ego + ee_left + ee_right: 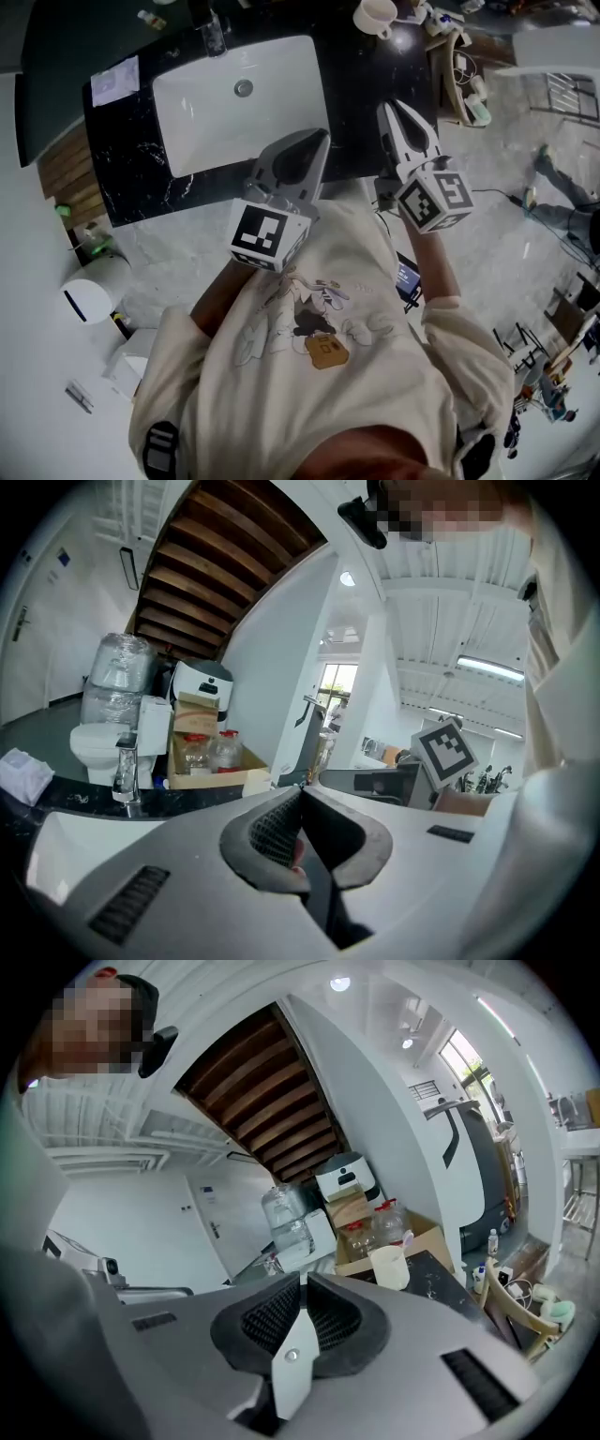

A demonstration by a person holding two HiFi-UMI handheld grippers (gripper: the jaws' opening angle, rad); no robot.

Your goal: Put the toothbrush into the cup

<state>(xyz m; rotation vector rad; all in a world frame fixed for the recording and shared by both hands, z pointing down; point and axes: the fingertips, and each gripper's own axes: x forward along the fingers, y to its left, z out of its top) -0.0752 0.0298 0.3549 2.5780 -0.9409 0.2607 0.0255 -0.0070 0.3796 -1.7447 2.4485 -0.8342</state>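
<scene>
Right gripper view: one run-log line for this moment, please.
right gripper: shut on white plastic toothbrush | white round cup: upright on black counter

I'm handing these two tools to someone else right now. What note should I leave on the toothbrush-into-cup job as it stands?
Left tool: jaws together, held over the near edge of the counter, by the sink.
Right tool: jaws together, nothing sticking out past the tips.
Cup: upright at the counter's far side, beyond the right tool.
Toothbrush: not clearly visible. A small pale tip at the cup's rim in the right gripper view may be it.
Done: unclear.
Left: check the cup; if it is empty, find the toothbrush and put it in.
</scene>
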